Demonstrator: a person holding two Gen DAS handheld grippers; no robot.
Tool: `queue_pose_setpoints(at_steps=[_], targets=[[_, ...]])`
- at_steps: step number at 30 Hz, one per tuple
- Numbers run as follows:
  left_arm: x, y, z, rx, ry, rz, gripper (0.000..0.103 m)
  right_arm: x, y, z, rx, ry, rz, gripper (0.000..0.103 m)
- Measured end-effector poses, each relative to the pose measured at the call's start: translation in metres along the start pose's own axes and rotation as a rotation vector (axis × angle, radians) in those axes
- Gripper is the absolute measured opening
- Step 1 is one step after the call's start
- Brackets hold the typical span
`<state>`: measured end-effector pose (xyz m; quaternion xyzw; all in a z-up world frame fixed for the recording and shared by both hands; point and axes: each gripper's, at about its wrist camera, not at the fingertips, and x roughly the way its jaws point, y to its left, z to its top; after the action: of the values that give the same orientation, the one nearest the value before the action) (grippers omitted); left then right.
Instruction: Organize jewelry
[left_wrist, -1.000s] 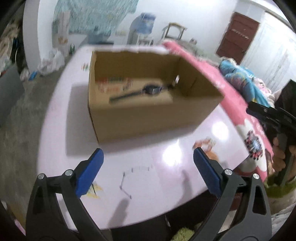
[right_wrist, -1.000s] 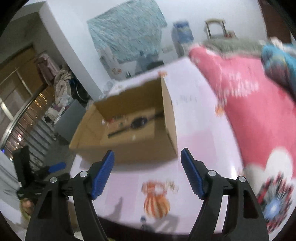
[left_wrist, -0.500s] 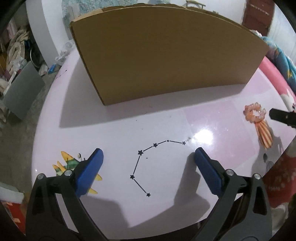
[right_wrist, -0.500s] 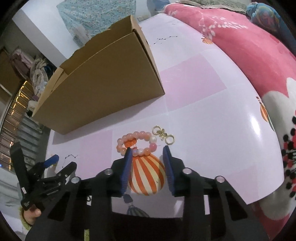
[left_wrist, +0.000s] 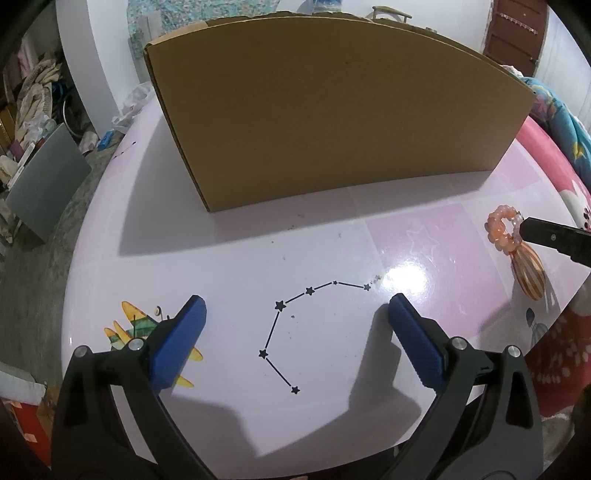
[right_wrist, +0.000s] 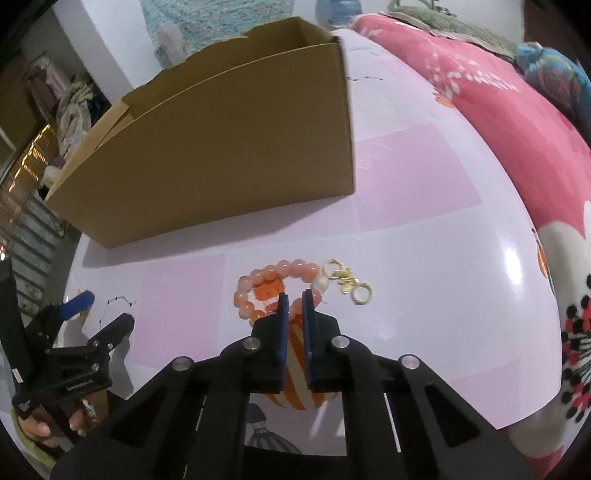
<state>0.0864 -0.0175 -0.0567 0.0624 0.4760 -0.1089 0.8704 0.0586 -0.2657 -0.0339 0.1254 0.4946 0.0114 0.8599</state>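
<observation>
1. The right gripper (right_wrist: 293, 308) is pinching the near arc of the pink bead bracelet (right_wrist: 275, 286), its blue pads (right_wrist: 282, 325) nearly together with one bead caught between them.
2. The rest of the bracelet is lying as a loop on the pink table (right_wrist: 424, 266), reaching forward and to the left of the fingertips, over an orange-striped balloon print (right_wrist: 295, 369) on the tabletop.
3. A small gold clasp piece (right_wrist: 349, 282) is sitting just beside the bracelet's pearl-coloured bead, to the right of the jaws and outside them.
4. The left gripper (left_wrist: 295, 317) is hovering with its jaws spread wide and nothing between them, over a printed star constellation (left_wrist: 291, 325); the bracelet (left_wrist: 502, 229) is lying well off to its right.
5. Farther back, the open cardboard box (right_wrist: 221, 147) is standing on the table, well apart from the bracelet.
6. A pink floral blanket (right_wrist: 498, 110) is lying along the table's right edge.
</observation>
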Motion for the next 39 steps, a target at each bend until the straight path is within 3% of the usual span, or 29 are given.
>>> queue_pose_setpoints(at_steps=[15, 22, 28, 39], targets=[[-0.003, -0.007, -0.001, 0.010, 0.018, -0.008, 0.096, 0.016, 0.047, -0.015, -0.120, 0.120, 0.206, 0.006], [-0.003, -0.009, 0.005, 0.001, 0.024, -0.002, 0.096, -0.003, 0.027, -0.002, -0.072, 0.047, 0.175, 0.007], [-0.007, -0.014, 0.002, -0.001, 0.025, 0.000, 0.096, 0.011, 0.015, 0.008, -0.005, 0.076, 0.120, 0.007], [-0.007, -0.011, 0.003, -0.004, 0.025, 0.000, 0.096, 0.027, 0.050, 0.002, -0.036, 0.121, 0.257, 0.007]])
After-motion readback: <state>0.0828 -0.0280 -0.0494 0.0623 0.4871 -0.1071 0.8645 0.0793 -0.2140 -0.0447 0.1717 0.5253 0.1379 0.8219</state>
